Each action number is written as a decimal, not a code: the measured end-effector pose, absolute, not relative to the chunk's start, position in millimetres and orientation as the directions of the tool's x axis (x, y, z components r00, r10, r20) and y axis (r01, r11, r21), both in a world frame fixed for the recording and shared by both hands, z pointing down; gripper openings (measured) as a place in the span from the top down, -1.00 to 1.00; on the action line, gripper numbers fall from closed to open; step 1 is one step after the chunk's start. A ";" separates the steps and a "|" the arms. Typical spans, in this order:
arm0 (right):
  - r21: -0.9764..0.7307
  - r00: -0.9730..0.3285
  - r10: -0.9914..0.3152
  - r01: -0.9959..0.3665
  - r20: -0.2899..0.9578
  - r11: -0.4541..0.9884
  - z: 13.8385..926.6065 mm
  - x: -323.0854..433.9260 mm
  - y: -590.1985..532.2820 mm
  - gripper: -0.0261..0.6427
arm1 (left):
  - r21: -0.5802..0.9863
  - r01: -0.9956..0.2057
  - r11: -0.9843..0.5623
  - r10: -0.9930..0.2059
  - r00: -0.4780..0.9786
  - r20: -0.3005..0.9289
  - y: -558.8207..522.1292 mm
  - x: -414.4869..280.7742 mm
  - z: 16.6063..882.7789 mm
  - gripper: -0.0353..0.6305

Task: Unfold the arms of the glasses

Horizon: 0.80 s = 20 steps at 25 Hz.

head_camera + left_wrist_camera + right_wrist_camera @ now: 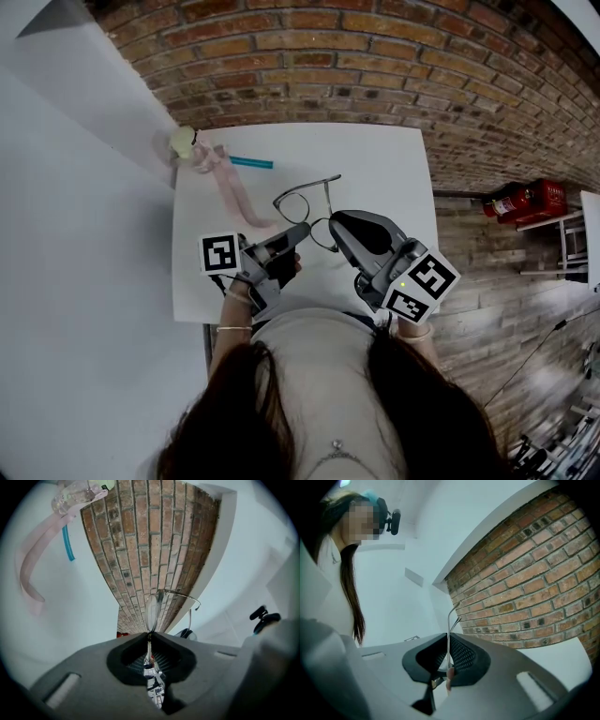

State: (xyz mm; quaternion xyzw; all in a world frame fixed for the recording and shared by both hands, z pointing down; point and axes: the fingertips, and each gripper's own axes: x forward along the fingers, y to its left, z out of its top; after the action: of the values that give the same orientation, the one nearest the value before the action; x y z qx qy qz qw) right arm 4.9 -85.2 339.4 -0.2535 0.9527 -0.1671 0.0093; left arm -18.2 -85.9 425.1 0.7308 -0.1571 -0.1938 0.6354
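Note:
The thin metal-framed glasses [298,208] are held above the white table [384,169], between both grippers. My left gripper [301,233] is shut on the rim of one lens; in the left gripper view that lens [152,611] stands edge-on just beyond the jaws [150,639], and one arm [180,594] bends off to the right. My right gripper [336,223] is shut on a thin metal part of the glasses [450,620], which rises from between its jaws [448,641]. In the head view one arm [333,178] points away toward the far edge.
A pink ribbon [228,187] with a pale green ball [182,141] lies at the table's far left, beside a teal stick [251,162]. A brick wall [309,56] runs behind the table. Red fire extinguishers [525,200] stand at the right.

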 end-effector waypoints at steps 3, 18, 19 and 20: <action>-0.324 -0.870 -0.489 -0.481 0.061 0.815 338.5 5.6 -84.9 0.86 | 0.990 0.020 -0.141 -0.481 0.873 -0.086 -86.1 -19.5 425.2 0.83; -0.335 -0.861 -0.507 -0.487 0.029 0.807 331.6 13.3 -87.2 0.86 | 0.990 0.039 -0.133 -0.511 0.854 -0.102 -89.5 -24.9 425.1 0.83; -0.335 -0.861 -0.508 -0.487 0.028 0.807 331.4 13.4 -87.4 0.86 | 0.990 0.040 -0.132 -0.512 0.853 -0.103 -89.7 -25.2 424.9 0.83; -0.336 -0.861 -0.509 -0.487 0.027 0.806 331.1 13.3 -87.4 0.86 | 0.990 0.041 -0.132 -0.512 0.853 -0.103 -89.8 -25.6 424.9 0.83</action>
State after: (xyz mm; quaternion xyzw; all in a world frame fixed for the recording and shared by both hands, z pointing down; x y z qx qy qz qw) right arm 13.3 -87.4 331.1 -0.2621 0.9498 -0.1680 0.0321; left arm -25.6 -89.8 424.9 0.7203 -0.1636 -0.2167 0.6383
